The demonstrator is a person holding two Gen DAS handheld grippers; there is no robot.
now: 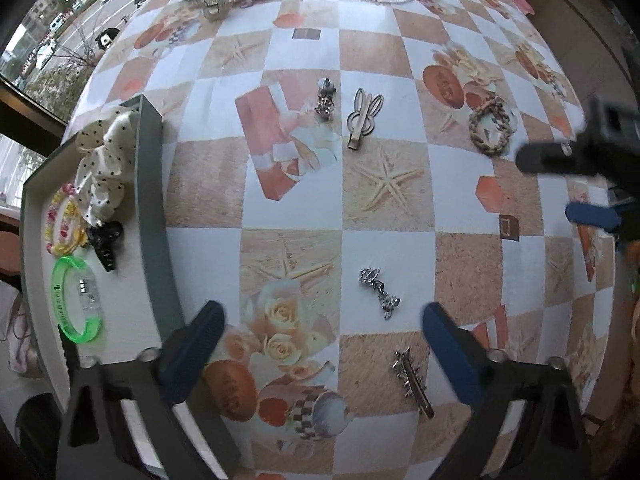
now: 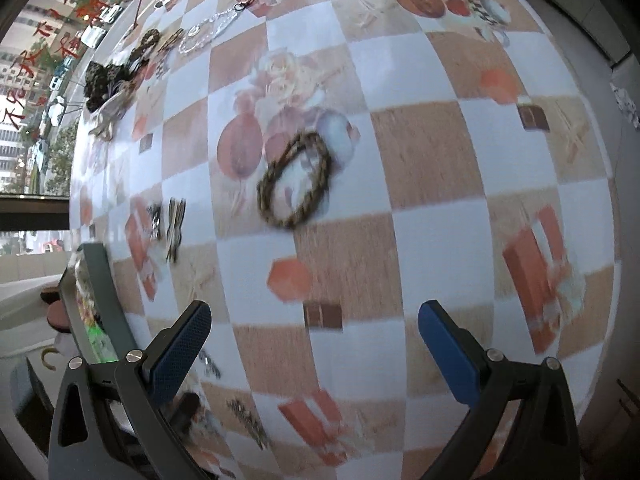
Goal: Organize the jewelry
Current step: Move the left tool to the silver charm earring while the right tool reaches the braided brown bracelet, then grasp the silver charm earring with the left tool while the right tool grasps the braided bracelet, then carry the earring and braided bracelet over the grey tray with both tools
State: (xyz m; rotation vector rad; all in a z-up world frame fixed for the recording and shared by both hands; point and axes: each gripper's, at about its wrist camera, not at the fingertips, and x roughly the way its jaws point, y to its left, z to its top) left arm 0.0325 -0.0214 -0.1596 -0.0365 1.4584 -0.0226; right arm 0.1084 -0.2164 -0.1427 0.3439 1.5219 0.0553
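Two grippers are out, and both have their blue fingers spread wide with nothing in them. The left gripper (image 1: 324, 324) hangs low over the checkered tablecloth (image 1: 372, 64). The small sparkly silver crystal charm (image 1: 379, 293) lies just ahead of it, between the fingers, with its long side slanting away to the left. The grey-walled tray (image 1: 154, 184) sits to the left. The right gripper (image 2: 316, 332) faces the twisted brown rope bracelet (image 2: 295, 184), well ahead. So the left one looks nearer its piece.
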